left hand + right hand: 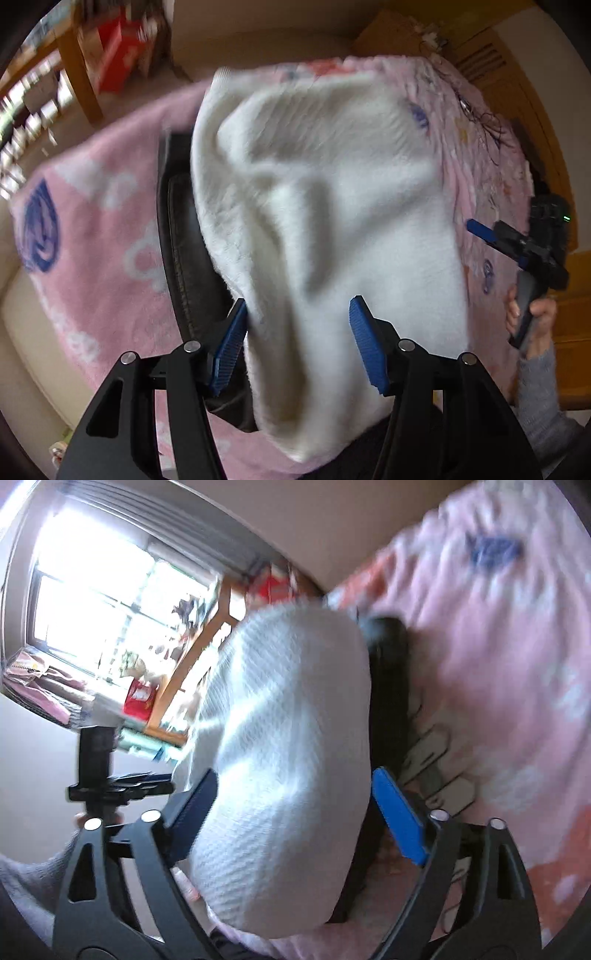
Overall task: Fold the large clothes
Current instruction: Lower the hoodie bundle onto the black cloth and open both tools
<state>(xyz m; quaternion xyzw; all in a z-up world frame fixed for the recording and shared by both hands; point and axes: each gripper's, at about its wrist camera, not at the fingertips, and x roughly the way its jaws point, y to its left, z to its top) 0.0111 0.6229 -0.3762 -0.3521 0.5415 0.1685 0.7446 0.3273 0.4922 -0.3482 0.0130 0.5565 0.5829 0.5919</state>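
A white knit sweater (332,203) lies bunched on a pink blanket (92,240). Part of it covers a black garment with a stitched edge (177,240). My left gripper (299,304) is open over the sweater's near end. The cloth runs between its blue pads, and the left pad brushes a fold. In the right wrist view the sweater (288,738) bulges between the wide-apart jaws of my open right gripper (295,775), with a dark gap beside the right pad. From the left wrist view, a hand (535,317) holds that right gripper off the sweater's right side, one blue finger (480,229) showing.
The pink blanket (498,664) has blue and white patterns. A wooden shelf frame (79,74) with red boxes (118,55) stands behind it, and wooden furniture (535,122) rises at the right. A bright window (110,602) fills the left of the right wrist view. A grey sleeve (539,398) is near.
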